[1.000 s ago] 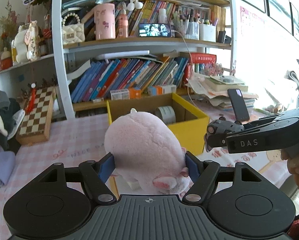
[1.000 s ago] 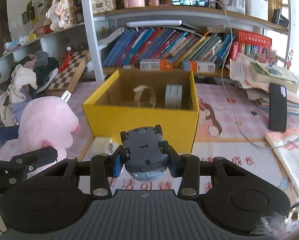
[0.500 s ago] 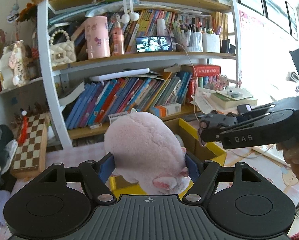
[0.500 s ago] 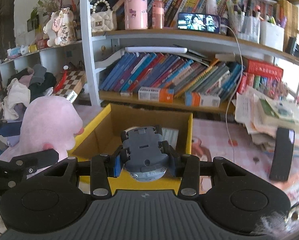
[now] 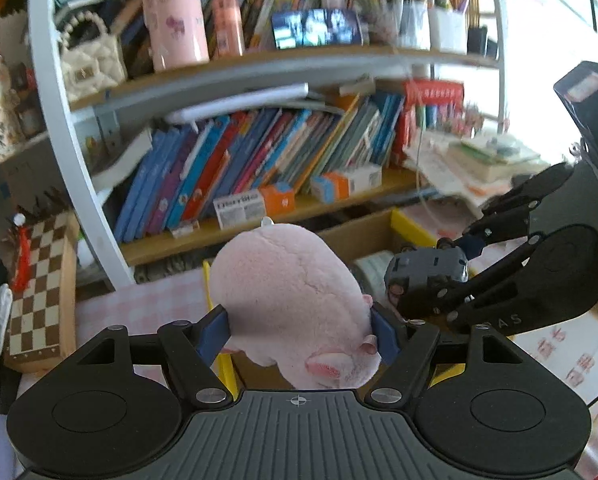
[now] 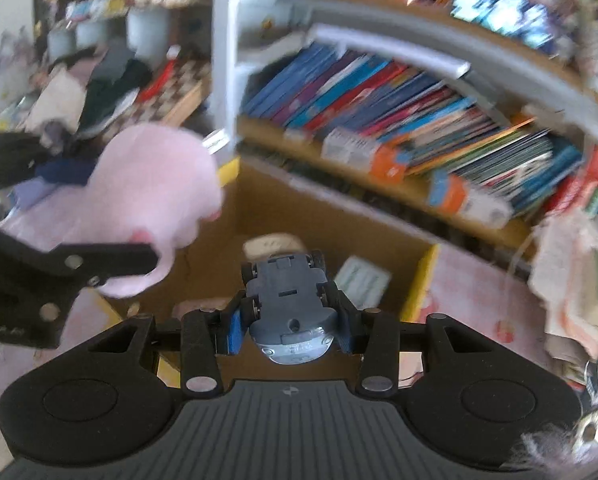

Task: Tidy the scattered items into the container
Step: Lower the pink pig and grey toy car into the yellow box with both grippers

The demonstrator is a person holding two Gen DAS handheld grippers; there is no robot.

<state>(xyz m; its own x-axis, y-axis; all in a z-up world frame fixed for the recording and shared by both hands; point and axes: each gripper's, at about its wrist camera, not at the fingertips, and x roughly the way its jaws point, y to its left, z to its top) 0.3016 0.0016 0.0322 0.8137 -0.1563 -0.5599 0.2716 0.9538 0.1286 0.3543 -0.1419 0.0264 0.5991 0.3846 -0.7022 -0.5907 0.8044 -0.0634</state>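
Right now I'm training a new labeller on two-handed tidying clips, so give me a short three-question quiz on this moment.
1. True or false: the left gripper is shut on the pink plush toy.
2. What does the right gripper hold? A) a roll of tape B) a grey toy car C) a chessboard
3. Fill in: both items hang above the open yellow cardboard ____.

Key: 1 true. 2 B: the grey toy car sits between its blue pads, underside up. 3 box: items already lie on its brown floor, below both grippers.
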